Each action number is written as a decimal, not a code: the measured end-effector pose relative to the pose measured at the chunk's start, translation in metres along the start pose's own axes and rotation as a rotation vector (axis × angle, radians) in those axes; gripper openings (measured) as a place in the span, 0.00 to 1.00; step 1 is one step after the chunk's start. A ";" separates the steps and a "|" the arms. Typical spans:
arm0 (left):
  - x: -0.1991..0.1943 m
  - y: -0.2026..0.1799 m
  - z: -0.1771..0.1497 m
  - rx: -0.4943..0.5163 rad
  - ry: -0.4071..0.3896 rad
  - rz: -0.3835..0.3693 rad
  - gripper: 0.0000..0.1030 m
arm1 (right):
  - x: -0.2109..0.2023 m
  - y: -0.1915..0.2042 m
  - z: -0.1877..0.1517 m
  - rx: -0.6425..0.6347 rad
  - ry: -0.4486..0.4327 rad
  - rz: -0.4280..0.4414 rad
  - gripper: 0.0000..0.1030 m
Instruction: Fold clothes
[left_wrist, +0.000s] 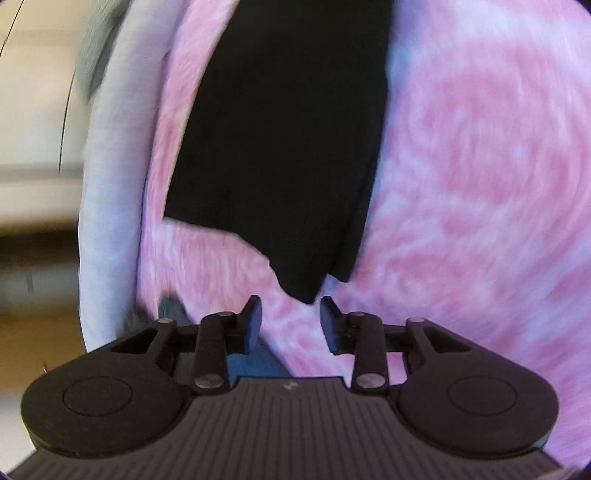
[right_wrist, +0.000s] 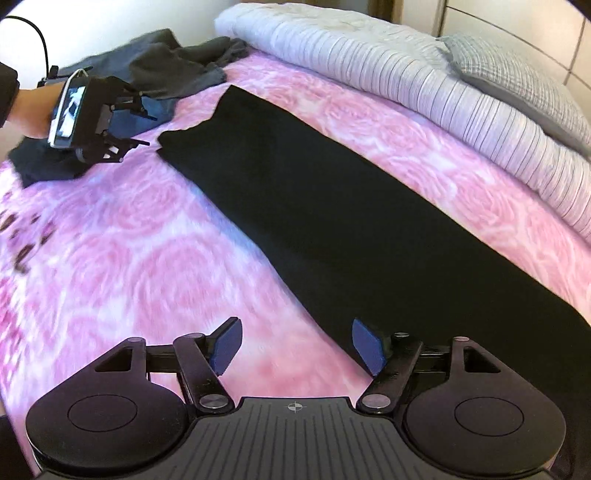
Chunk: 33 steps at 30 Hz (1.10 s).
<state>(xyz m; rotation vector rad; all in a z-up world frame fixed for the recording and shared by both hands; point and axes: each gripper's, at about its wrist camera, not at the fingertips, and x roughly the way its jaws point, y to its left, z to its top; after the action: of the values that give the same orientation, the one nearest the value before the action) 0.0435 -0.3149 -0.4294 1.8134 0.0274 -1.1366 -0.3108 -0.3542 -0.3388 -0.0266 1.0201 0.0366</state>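
Two grippers sit at opposite ends of the long black garment (right_wrist: 332, 206), a narrow strip of dark cloth already doubled lengthwise, and that placement looks deliberate: with one tool at each end you can bring the ends together for the next fold. Your left gripper (left_wrist: 291, 317) has its dark fingers spread with nothing between them, and the pointed lower corner of the black cloth hangs just above the gap in the lower centre of the left wrist view, so you seem lined up to pinch that corner. Your right gripper (right_wrist: 295, 345) also has its blue-padded fingers (right_wrist: 227, 345) wide apart and empty; the right-hand pad overlaps the edge of the cloth near the bottom of the right wrist view, though you cannot tell whether it touches. In that same view your left gripper (right_wrist: 122, 123) shows at the upper left, just beside the far end of the strip. The garment lies flat and diagonal on a pink rose-patterned blanket (right_wrist: 129, 258), soft and likely to drag under the cloth. A crumpled pile of grey clothes (right_wrist: 173, 70) waits at the upper left, apparently still unfolded. A rolled white striped duvet (right_wrist: 424, 85) runs along the upper right, with a grey checked pillow (right_wrist: 517, 74) beyond it against pale wardrobe panels (right_wrist: 517, 22).
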 end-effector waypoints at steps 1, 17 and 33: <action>0.005 -0.002 -0.006 0.039 -0.042 -0.003 0.25 | 0.010 0.013 0.008 0.018 0.003 -0.012 0.70; 0.008 -0.005 -0.047 0.273 -0.381 0.027 0.09 | 0.140 0.190 0.114 -0.246 -0.047 0.054 0.70; -0.010 0.020 -0.054 0.094 -0.475 -0.058 0.04 | 0.250 0.068 0.245 -0.039 -0.122 -0.088 0.34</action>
<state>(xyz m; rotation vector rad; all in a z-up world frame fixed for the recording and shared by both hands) 0.0838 -0.2827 -0.4027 1.5879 -0.2560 -1.6071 0.0255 -0.2718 -0.4242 -0.1034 0.8956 -0.0225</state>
